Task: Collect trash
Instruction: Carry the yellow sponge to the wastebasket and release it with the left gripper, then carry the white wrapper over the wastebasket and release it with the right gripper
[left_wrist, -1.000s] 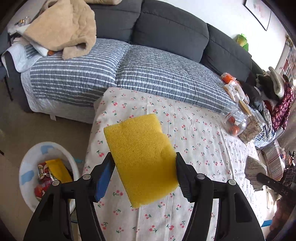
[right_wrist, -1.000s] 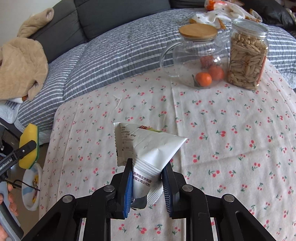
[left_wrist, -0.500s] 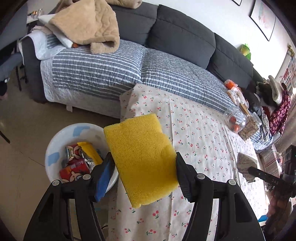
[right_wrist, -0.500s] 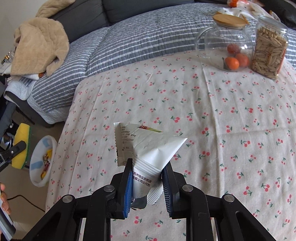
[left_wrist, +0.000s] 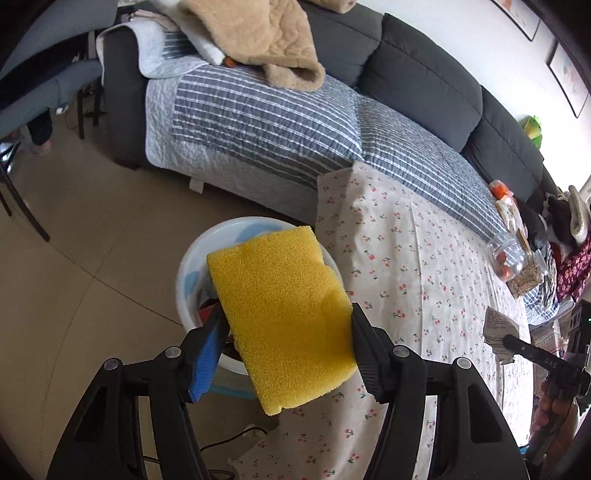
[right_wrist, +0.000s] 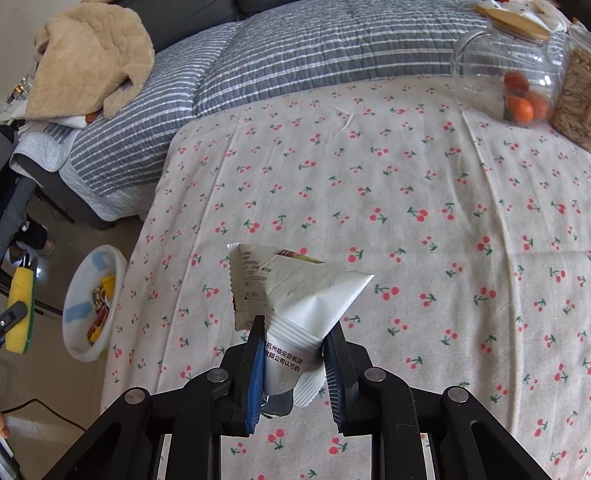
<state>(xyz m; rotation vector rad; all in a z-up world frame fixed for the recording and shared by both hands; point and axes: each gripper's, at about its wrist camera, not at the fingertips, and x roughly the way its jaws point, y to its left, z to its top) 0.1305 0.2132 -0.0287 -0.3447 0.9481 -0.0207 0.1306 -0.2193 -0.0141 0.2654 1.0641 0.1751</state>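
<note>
In the left wrist view, the left claw (left_wrist: 288, 332) pinches a yellow sponge (left_wrist: 280, 314) at lower centre, hanging over the white bin (left_wrist: 192, 266) on the floor just behind it. Best to centre it over the bin's mouth before spreading the jaws, since the cherry-print bench (left_wrist: 424, 280) edge sits right beside it. Further right, the right claw (right_wrist: 293, 363) is pressed onto a white wrapper (right_wrist: 295, 291), above the bench; it should wait its turn.
</note>
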